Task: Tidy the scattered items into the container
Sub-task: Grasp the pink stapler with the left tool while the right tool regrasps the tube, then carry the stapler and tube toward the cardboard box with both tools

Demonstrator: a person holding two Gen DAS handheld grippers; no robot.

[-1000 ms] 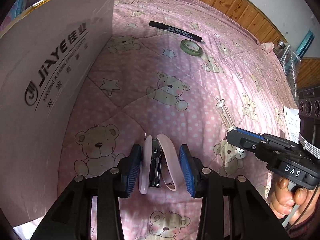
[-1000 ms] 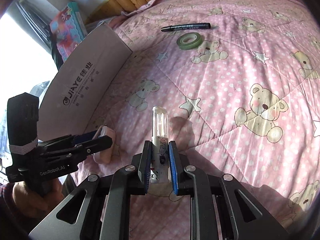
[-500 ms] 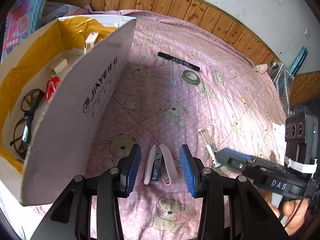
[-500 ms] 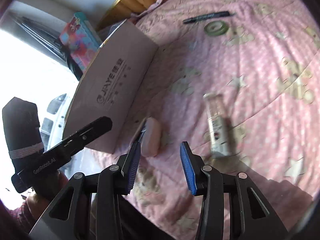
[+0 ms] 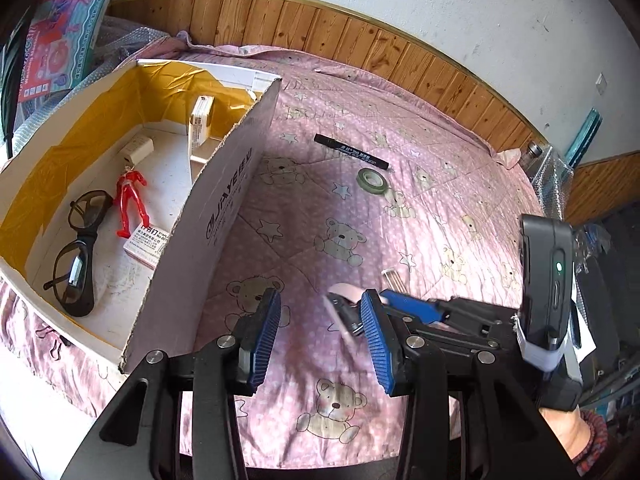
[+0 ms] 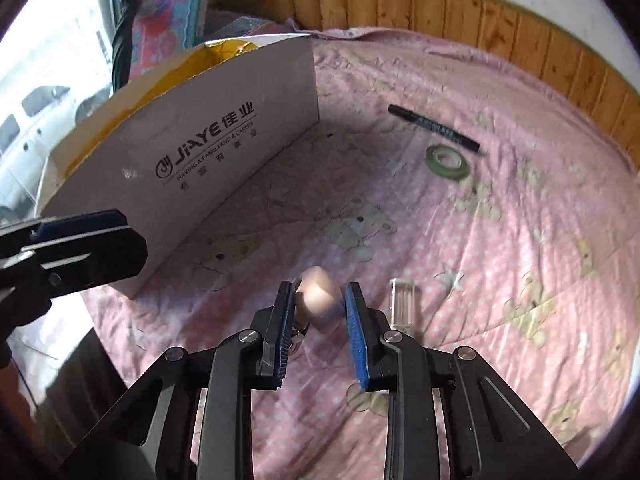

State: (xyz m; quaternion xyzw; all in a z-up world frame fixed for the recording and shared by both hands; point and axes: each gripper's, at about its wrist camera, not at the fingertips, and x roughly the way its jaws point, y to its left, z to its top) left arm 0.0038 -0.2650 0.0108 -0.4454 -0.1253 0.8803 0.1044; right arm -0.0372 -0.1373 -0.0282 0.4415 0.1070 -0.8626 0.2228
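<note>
The open white cardboard box with yellow lining point(image 5: 224, 200) fills the left of the left wrist view, its printed near wall running from upper centre down to the lower left edge. Inside it lie black-framed glasses point(image 5: 76, 256), a red toy figure point(image 5: 130, 200) and small white packets. To the right of the wall the pink bear-print bed quilt point(image 5: 440, 208) stretches open up to the wooden headboard panelling at the top.

The left hand-held gripper point(image 5: 320, 336) sits at lower centre with its blue pads spread apart over bare quilt, gripping nothing. The right hand-held gripper point(image 6: 318, 320) brackets the blurred pink stapler point(image 6: 320, 300) between its pads; whether they actually press on it I cannot tell. In the left wrist view the stapler is largely hidden behind the left hand-held gripper's pad.

A small clear plastic tube point(image 6: 402, 304) lies just right of the stapler. The black marker pen point(image 5: 352, 152) and green tape roll point(image 5: 373, 179) lie near each other at upper centre, well apart from the box.
</note>
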